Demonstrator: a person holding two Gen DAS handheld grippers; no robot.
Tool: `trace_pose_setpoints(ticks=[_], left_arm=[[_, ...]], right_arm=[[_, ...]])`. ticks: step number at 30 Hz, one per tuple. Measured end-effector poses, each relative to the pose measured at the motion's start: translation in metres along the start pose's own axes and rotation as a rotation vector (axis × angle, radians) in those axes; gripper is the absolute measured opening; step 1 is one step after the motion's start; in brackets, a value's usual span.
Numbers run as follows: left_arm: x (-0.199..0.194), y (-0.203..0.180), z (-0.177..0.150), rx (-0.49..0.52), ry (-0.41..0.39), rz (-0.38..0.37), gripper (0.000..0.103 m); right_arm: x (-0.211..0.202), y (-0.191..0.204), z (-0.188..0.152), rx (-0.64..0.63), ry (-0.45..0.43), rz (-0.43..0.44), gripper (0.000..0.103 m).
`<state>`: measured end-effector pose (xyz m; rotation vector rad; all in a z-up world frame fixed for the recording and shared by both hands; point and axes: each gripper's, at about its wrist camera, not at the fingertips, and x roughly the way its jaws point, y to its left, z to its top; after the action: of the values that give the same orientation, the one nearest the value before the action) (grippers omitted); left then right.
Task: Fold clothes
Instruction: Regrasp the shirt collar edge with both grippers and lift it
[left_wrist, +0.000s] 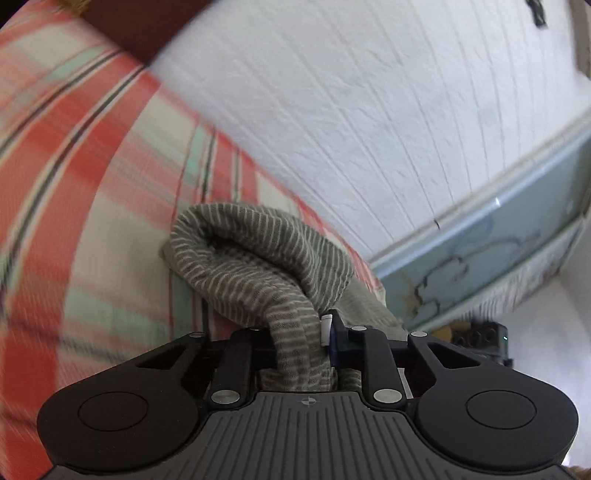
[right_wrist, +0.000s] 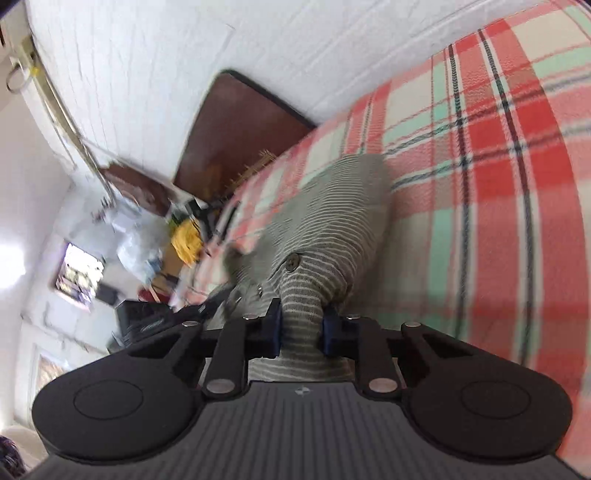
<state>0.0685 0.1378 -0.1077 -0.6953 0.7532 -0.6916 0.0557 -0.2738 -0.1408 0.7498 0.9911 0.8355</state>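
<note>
blurred plaid bedspread (right_wrist: 480, 155) behind striped garment (right_wrist: 332, 206) hiding both tongs' tips.

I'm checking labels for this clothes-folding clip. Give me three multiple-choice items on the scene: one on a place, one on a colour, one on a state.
1. Where does the striped garment lie?
A. on a plaid bedspread
B. on a bare wooden floor
C. in a basket

2. What colour is the garment?
A. blue with red dots
B. grey-green with pale stripes
C. plain black

3. How is the right gripper?
A. open and empty
B. shut on a yellow bag
C. shut on the garment

Answers: 1 A, the red, cream and mint plaid bedspread lies beneath it. 2 B, the stripes show in both views. 3 C, fabric is bunched between its pads.
</note>
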Motion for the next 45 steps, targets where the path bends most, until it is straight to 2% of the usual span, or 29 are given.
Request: trace_pose_setpoints(ticks=[2, 4, 5, 6, 8, 9, 12, 14, 16, 17, 19, 24, 27, 30, 33, 38, 45], left_arm=[[-0.001, -0.005, 0.024, 0.083, 0.082, -0.031, 0.02], [0.005, -0.007, 0.038, 0.141, 0.171, -0.023, 0.026], [0.007, -0.004, 0.04, 0.15, 0.207, 0.009, 0.043], [0.006, 0.004, 0.037, 0.139, 0.227, 0.071, 0.053], [0.002, 0.02, 0.03, 0.108, 0.258, 0.185, 0.053], [-0.009, 0.027, 0.026, 0.07, 0.235, 0.208, 0.053], [-0.064, 0.039, 0.01, -0.069, 0.068, 0.216, 0.056], [-0.108, 0.031, -0.005, -0.175, -0.076, 0.21, 0.072], [-0.14, 0.009, -0.029, -0.19, -0.163, 0.233, 0.08], [-0.149, -0.004, -0.045, -0.162, -0.182, 0.276, 0.082], [-0.156, -0.024, -0.077, -0.143, -0.202, 0.354, 0.086], [-0.152, -0.031, -0.143, -0.318, -0.249, 0.377, 0.087], [-0.137, -0.037, -0.162, -0.353, -0.309, 0.423, 0.089], [-0.12, -0.044, -0.161, -0.313, -0.273, 0.455, 0.09], [-0.108, -0.046, -0.159, -0.306, -0.252, 0.425, 0.091], [-0.089, -0.036, -0.156, -0.387, -0.286, 0.388, 0.091], [-0.073, -0.032, -0.151, -0.39, -0.338, 0.395, 0.093]], right_arm=[[-0.004, 0.013, -0.032, 0.091, -0.061, 0.015, 0.023], [0.007, 0.023, -0.066, 0.137, -0.09, 0.008, 0.038], [0.016, 0.027, -0.082, 0.139, -0.08, -0.002, 0.054], [0.024, 0.029, -0.093, 0.126, -0.047, -0.022, 0.064], [0.039, 0.03, -0.11, 0.083, 0.046, -0.079, 0.064], [0.041, 0.029, -0.112, 0.062, 0.075, -0.098, 0.064], [0.019, 0.032, -0.09, -0.014, 0.062, -0.082, 0.066], [0.001, 0.038, -0.068, -0.092, 0.023, -0.081, 0.072], [-0.011, 0.044, -0.047, -0.17, -0.013, -0.096, 0.076], [-0.013, 0.045, -0.038, -0.202, -0.024, -0.099, 0.076], [-0.014, 0.043, -0.022, -0.252, -0.036, -0.093, 0.076], [0.003, 0.034, 0.01, -0.381, 0.014, -0.105, 0.08], [0.013, 0.027, 0.03, -0.388, 0.066, -0.132, 0.081], [0.025, 0.022, 0.043, -0.447, 0.128, -0.171, 0.081], [0.041, 0.017, 0.055, -0.494, 0.189, -0.17, 0.082], [0.068, 0.007, 0.083, -0.504, 0.255, -0.118, 0.088], [0.124, -0.019, 0.116, -0.463, 0.423, -0.086, 0.088]])
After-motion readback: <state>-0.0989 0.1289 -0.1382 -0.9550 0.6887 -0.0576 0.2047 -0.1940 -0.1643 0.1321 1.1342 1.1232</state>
